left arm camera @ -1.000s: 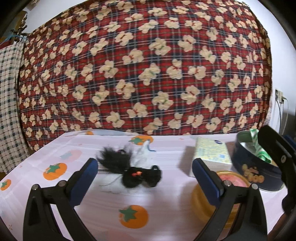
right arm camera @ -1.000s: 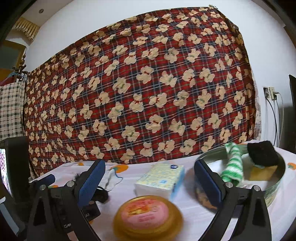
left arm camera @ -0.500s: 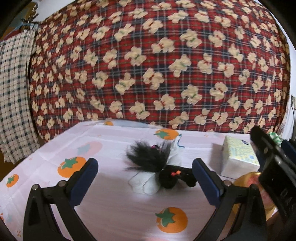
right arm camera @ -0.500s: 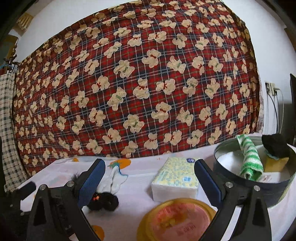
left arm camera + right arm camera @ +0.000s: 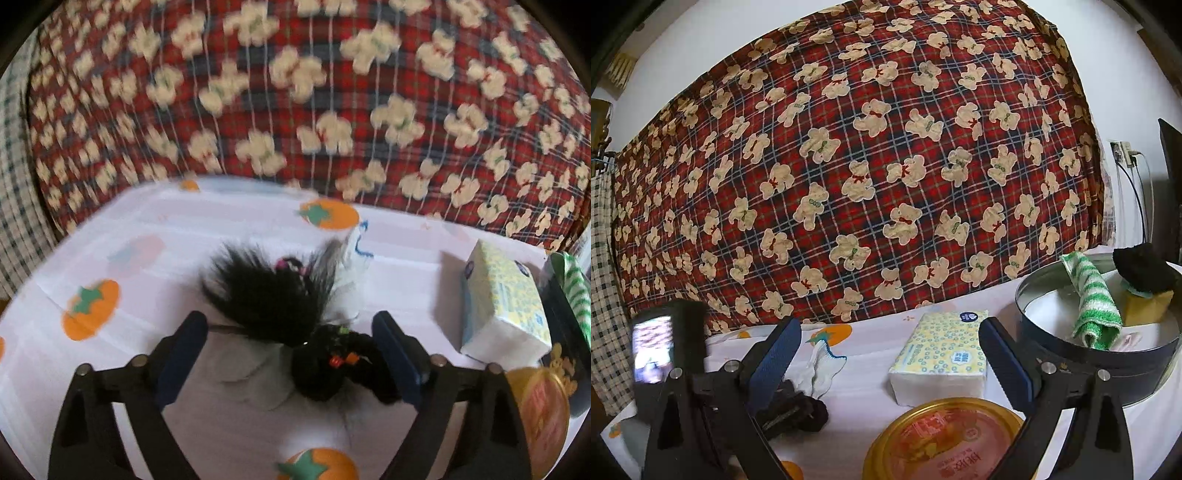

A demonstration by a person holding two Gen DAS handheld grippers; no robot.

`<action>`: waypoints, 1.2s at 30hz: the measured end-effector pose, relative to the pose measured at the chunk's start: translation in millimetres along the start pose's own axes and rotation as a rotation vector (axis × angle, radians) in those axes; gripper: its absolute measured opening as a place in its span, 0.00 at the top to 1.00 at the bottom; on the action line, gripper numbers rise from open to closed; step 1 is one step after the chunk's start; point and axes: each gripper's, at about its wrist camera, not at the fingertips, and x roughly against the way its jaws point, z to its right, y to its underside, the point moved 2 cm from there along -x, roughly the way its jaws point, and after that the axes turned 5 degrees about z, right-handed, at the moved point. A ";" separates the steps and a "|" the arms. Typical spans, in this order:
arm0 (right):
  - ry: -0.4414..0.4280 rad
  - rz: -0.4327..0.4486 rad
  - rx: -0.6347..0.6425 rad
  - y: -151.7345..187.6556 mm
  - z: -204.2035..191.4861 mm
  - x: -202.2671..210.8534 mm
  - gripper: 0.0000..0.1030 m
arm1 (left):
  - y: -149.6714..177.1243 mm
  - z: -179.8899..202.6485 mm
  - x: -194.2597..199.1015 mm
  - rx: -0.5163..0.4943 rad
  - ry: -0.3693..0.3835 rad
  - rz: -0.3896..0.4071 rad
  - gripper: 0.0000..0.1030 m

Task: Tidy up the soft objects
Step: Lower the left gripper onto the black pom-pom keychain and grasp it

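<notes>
1. Where the background fills the upper part of both views, a red plaid quilt printed with cream teddy bears [image 5: 886,166] hangs as a soft, bulging wall behind the table.
2. A white tablecloth printed with orange persimmons [image 5: 110,266] covers the flat tabletop across the lower half of the left wrist view.
3. At the right edge of the right wrist view stands a round dark-blue metal tin [image 5: 1108,358], holding a rolled green-and-white striped terry cloth [image 5: 1093,299] and a black fuzzy pad on a yellow sponge [image 5: 1141,273].
4. A rectangular pack of tissues in yellow-patterned soft wrap [image 5: 942,350] lies in the lower centre, just left of the tin.
5. A round gold tin lid with a pink label [image 5: 945,439] lies at the bottom edge, in front of the tissues.
6. The left gripper [image 5: 291,354] has just been closing; its blue pads flank a black furry hair tie with coloured beads [image 5: 325,365], the right pad at its edge, no squeeze visible. Its long-haired black tuft [image 5: 266,291] spreads toward centre frame.
7. A white knitted sock with blue trim [image 5: 351,273] lies beside the tuft.
8. The right gripper [image 5: 890,362] hangs released, nothing between its jaws.
</notes>
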 end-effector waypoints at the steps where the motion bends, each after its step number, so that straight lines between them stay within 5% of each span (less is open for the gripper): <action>1: -0.003 -0.001 0.001 0.2 -0.3 0.5 0.04 | 0.5 0.1 -4.7 0.008 0.007 -0.021 0.22; 7: -0.017 -0.015 0.013 1.9 -4.9 -0.8 0.04 | 8.3 -7.1 -31.8 0.099 0.105 -0.157 0.26; 12: -0.005 -0.026 -0.006 2.8 -0.6 -2.1 0.04 | 14.4 -19.2 -28.9 0.161 0.222 -0.156 0.63; 18: 0.007 -0.034 -0.015 3.3 2.1 -3.2 0.04 | 16.6 -32.0 -17.1 0.138 0.274 -0.144 0.67; 26: -0.018 -0.023 0.042 4.5 -9.8 -1.4 0.04 | 5.1 -78.9 0.9 0.168 0.179 -0.017 0.72; 33: -0.073 -0.132 0.081 17.5 -41.2 -25.1 0.05 | -0.6 -116.0 1.7 0.177 0.034 0.048 0.72; 36: -0.090 -0.178 0.091 24.3 -58.5 -41.9 0.05 | 1.1 -119.7 -2.1 0.186 0.039 0.038 0.72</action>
